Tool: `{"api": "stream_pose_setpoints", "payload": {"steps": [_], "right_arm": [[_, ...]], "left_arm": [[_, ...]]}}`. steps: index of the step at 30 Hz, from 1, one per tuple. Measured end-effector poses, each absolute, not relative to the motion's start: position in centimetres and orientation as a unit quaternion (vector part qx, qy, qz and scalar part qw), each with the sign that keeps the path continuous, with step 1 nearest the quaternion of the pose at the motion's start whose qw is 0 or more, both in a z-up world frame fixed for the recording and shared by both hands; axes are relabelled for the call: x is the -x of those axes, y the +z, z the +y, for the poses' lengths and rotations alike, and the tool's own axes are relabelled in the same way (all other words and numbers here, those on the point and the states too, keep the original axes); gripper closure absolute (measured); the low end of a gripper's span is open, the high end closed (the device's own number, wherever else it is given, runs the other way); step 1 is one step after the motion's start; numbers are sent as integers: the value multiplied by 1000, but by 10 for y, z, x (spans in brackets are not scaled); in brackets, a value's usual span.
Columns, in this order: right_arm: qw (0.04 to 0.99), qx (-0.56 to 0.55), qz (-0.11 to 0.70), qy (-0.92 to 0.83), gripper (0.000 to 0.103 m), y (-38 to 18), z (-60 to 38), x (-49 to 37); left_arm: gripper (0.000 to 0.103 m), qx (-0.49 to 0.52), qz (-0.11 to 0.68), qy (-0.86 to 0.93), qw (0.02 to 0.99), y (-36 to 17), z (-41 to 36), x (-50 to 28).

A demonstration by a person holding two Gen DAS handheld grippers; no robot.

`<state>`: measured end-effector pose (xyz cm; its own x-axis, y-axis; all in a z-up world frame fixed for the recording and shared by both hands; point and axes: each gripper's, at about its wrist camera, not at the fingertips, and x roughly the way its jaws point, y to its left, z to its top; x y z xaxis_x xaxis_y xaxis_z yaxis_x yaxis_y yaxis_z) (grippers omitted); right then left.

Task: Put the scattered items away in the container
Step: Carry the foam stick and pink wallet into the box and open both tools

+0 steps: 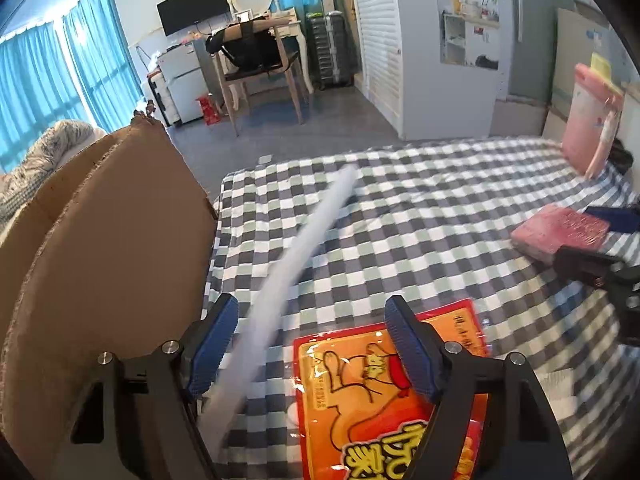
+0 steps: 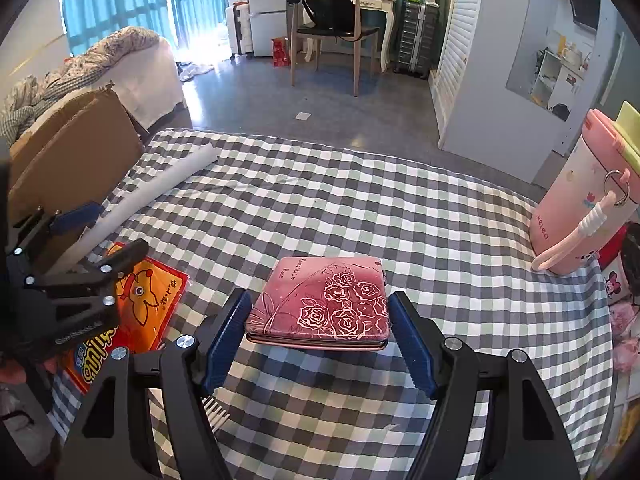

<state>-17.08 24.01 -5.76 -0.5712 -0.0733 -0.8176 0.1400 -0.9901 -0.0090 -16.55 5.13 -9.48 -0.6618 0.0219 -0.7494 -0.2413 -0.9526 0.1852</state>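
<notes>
My left gripper is open above the checkered tablecloth. A long white paper roll runs between its fingers close to the left pad, and an orange snack packet lies under the right finger. The cardboard box stands just left of it. My right gripper is open, its pads on either side of a pink rose-patterned tin that lies flat on the cloth. The roll, the packet and the box also show in the right wrist view, with the left gripper over them.
A pink bottle with a strap stands at the table's right edge. A small white comb lies under my right gripper. Beyond the table are a chair, a bed and a wardrobe.
</notes>
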Motion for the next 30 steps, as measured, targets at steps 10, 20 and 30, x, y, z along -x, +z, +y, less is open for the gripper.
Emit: {"api": "stream_pose_setpoints", "payload": {"steps": [10,20,30], "right_arm": [[60,-460,35,-885,33,-59,241,172],[58,-442,34,-894,33,-41,242,163],[78,-409,38,-909,33,-3,228,141]], "left_arm": [[94,432,75,895,78,-87,30,174],[94,402,65,906,112,-53,36,149],[94,319,66,936,133,9,36,122]]}}
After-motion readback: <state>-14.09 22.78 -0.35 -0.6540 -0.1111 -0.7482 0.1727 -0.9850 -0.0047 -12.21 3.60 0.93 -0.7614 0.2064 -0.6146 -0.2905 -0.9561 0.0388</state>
